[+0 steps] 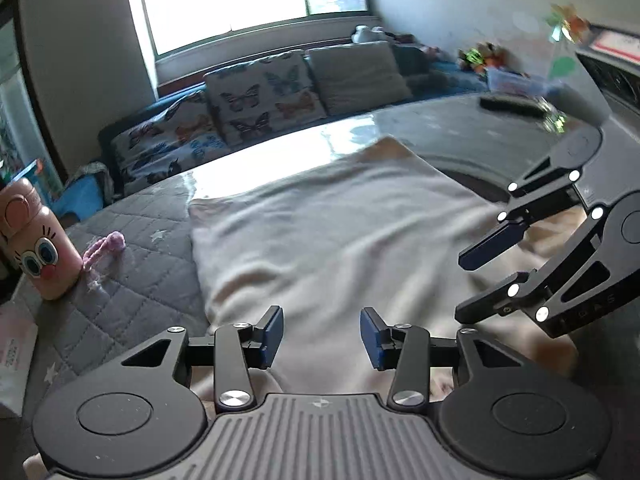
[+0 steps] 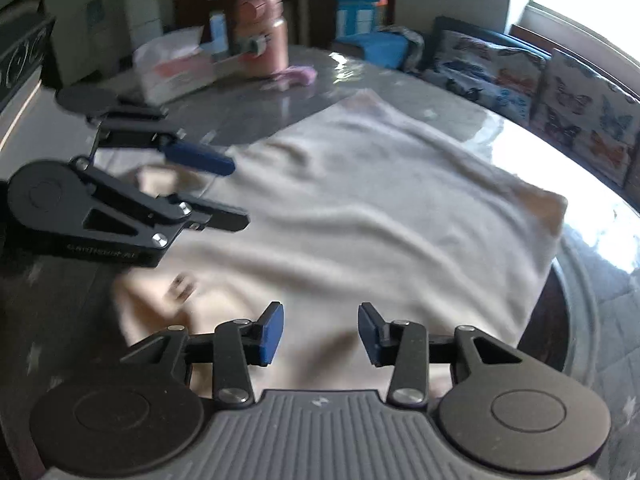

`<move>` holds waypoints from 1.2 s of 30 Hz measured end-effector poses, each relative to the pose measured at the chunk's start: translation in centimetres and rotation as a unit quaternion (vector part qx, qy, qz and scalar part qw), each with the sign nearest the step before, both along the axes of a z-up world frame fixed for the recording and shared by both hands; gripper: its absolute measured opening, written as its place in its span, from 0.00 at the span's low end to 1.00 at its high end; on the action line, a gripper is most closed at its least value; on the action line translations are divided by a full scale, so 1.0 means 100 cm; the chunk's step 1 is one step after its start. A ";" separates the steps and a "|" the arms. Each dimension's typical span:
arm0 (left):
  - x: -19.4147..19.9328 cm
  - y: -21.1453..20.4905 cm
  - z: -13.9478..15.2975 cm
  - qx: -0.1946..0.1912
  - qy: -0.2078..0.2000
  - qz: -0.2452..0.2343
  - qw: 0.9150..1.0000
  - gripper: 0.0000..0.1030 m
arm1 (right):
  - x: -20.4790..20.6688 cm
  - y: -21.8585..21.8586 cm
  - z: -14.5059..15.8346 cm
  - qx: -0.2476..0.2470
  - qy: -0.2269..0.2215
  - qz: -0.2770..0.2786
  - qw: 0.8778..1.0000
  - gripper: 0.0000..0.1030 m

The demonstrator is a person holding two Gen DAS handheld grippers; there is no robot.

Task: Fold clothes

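A cream garment (image 1: 320, 232) lies spread flat on the table, folded into a rough rectangle; it also shows in the right wrist view (image 2: 360, 216). My left gripper (image 1: 322, 338) is open and empty, just above the garment's near edge. It also shows in the right wrist view (image 2: 236, 192) at the left. My right gripper (image 2: 320, 334) is open and empty over the garment's near edge. It also shows in the left wrist view (image 1: 464, 286) at the right, over the garment's right side.
A grey quilted table cover (image 1: 140, 264) lies under the garment. A pink bottle with a cartoon face (image 1: 34, 240) and a pink knitted item (image 1: 106, 246) stand at the left. A tissue box (image 2: 172, 68) is behind. A sofa with butterfly cushions (image 1: 264, 96) lies beyond the table.
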State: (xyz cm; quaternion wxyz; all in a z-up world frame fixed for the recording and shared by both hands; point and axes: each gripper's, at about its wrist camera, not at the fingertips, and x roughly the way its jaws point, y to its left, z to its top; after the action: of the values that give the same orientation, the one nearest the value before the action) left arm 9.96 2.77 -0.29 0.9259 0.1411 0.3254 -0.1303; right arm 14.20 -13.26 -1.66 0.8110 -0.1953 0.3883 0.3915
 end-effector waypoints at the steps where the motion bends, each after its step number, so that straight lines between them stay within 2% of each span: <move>1: -0.006 -0.001 -0.002 0.000 0.000 -0.004 1.000 0.45 | -0.007 -0.001 -0.001 -0.003 -0.009 0.002 1.000 0.40; 3: -0.018 -0.003 -0.005 -0.004 0.005 -0.013 1.000 0.45 | -0.023 -0.004 0.000 -0.007 -0.031 0.005 0.999 0.40; 9: -0.040 -0.003 -0.011 -0.006 0.007 -0.019 1.000 0.45 | -0.039 -0.018 0.008 -0.010 -0.022 0.011 1.000 0.40; 14: -0.038 0.002 0.005 -0.025 -0.004 -0.009 1.000 0.46 | -0.035 -0.021 0.013 0.021 -0.020 -0.014 0.999 0.40; 19: -0.025 -0.005 0.009 -0.050 -0.004 0.007 0.999 0.46 | -0.040 -0.022 0.004 0.039 -0.007 -0.026 0.999 0.40; 24: -0.016 -0.024 0.010 -0.062 -0.002 -0.010 0.998 0.49 | -0.055 -0.061 0.023 0.065 -0.011 -0.070 0.995 0.40; 26: -0.014 -0.034 0.009 -0.067 0.001 -0.019 0.998 0.49 | -0.057 -0.081 0.029 0.076 -0.011 -0.103 0.992 0.41; 31: -0.013 -0.059 0.001 -0.068 0.012 -0.050 0.996 0.51 | -0.061 -0.146 0.039 0.092 -0.005 -0.207 0.974 0.40; 36: -0.015 -0.075 -0.007 -0.063 0.023 -0.063 0.996 0.51 | -0.053 -0.205 0.035 0.121 0.021 -0.307 0.944 0.40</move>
State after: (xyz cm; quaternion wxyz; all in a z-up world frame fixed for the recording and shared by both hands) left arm 8.48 -4.71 -1.01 0.9152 0.1002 0.3278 -0.2121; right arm 8.90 -33.77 1.87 0.9012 0.0411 0.3957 0.1717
